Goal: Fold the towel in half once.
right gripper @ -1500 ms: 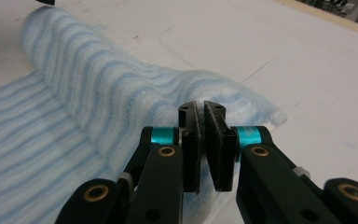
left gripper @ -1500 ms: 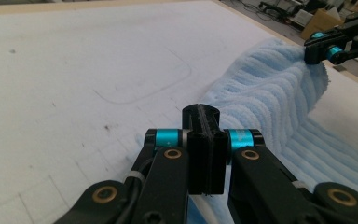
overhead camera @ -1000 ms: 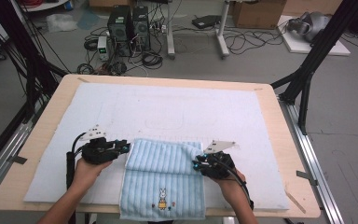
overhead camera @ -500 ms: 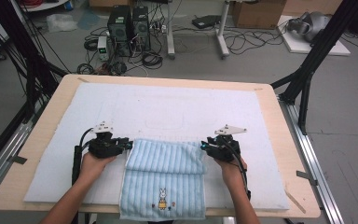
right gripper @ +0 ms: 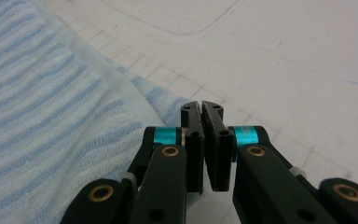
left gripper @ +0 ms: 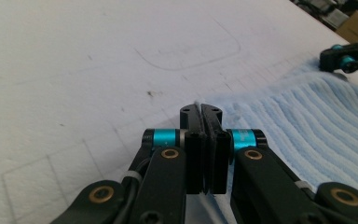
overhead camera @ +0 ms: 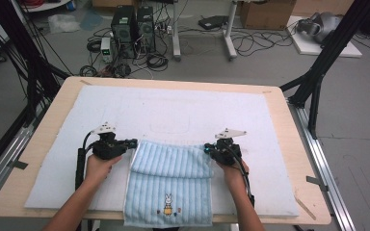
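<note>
In the high view, a light-blue striped towel with a small rabbit motif lies on the white foam mat that covers the wooden table, occupying the 6 o'clock portion of the mat, its near edge at the table's near edge. The left gripper sits at the towel's far-left corner, roughly 9 o'clock of the cloth, and the right gripper at the far-right corner, roughly 3 o'clock; each is carried in a hand, and both point inward toward the cloth. In the left gripper view, the left gripper has its jaws pressed together with a thin edge of fabric apparently pinched at the tips, the towel spreading away toward 3 o'clock and the other gripper visible at 2 o'clock. In the right gripper view, the right gripper has its jaws nearly together, a narrow wedge of gap at the base, with the towel corner running under the tips from 9 o'clock; whether cloth is firmly caught cannot be told. The step in hand appears to be lifting the far edge to fold it. For good execution, both corners should rise together and level, keeping the far hem taut between the grippers, and the right-hand grip should be confirmed before lifting, since a shallow pinch could slip.
</note>
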Action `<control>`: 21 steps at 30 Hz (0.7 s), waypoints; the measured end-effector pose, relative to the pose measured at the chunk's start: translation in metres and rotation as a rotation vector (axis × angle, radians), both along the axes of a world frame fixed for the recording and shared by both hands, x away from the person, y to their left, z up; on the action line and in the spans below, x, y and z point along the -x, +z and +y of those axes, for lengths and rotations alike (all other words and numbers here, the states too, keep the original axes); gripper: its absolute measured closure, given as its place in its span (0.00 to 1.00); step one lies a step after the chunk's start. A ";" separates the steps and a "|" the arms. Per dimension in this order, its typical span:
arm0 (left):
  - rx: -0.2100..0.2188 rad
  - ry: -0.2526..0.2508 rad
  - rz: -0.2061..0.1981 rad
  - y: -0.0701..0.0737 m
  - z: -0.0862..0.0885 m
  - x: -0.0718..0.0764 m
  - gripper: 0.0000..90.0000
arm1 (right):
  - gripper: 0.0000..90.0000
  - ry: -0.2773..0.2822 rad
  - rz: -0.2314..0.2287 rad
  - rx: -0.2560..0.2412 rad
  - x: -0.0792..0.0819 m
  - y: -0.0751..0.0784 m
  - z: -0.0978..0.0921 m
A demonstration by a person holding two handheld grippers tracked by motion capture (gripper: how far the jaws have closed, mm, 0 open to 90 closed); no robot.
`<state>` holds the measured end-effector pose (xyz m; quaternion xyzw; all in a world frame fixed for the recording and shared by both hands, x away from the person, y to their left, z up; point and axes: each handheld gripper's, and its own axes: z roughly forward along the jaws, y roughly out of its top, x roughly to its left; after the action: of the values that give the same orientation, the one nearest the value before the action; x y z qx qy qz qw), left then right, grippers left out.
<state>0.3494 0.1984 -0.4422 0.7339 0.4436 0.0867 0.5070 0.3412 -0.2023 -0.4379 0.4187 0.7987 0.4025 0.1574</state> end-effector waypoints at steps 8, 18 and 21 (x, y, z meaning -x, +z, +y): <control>-0.070 0.081 0.037 -0.008 -0.003 -0.008 0.79 | 0.74 -0.057 0.007 0.025 -0.009 -0.005 0.003; -0.147 -0.027 0.057 -0.009 -0.014 -0.010 0.96 | 0.93 0.036 0.055 0.006 -0.011 -0.009 0.009; -0.133 -0.016 0.044 -0.005 -0.015 -0.017 0.97 | 0.94 0.033 0.038 0.025 -0.013 -0.006 0.011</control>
<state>0.3662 0.1836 -0.4469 0.7712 0.4420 0.0958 0.4479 0.3544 -0.1916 -0.4435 0.4113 0.8131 0.3871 0.1408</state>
